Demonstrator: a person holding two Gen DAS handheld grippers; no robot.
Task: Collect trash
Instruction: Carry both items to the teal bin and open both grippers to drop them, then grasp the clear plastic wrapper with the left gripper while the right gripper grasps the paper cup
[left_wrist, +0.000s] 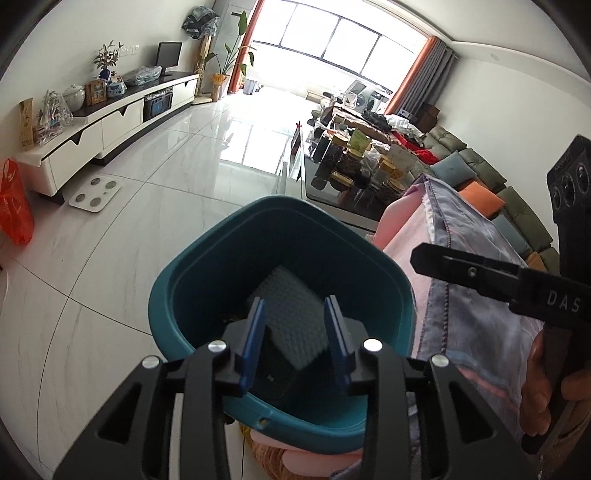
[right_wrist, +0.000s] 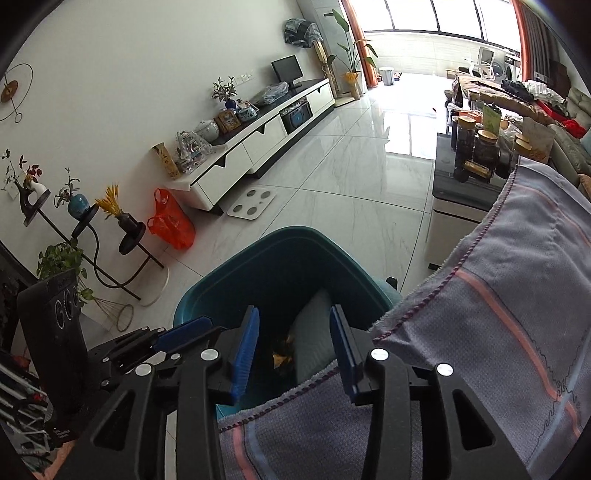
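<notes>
A teal trash bin (left_wrist: 184, 295) stands on the floor beside a cloth-covered surface; it also shows in the right wrist view (right_wrist: 288, 251). A grey textured sponge-like pad (left_wrist: 291, 314) lies inside it, leaning on the wall, with yellowish scraps (right_wrist: 282, 356) at the bottom. My left gripper (left_wrist: 295, 336) is open and empty, over the bin's mouth. My right gripper (right_wrist: 293, 350) is open and empty, above the bin's near edge and the cloth. The right gripper's finger (left_wrist: 461, 266) shows at the right of the left wrist view.
A grey-and-pink striped cloth (right_wrist: 498, 314) covers the surface to the right of the bin. A glass coffee table (left_wrist: 332, 192) with jars stands beyond. A white TV cabinet (left_wrist: 110, 125), a bathroom scale (left_wrist: 95, 196) and an orange plastic bag (right_wrist: 170, 221) are on the left. A sofa (left_wrist: 517, 206) lies at the right.
</notes>
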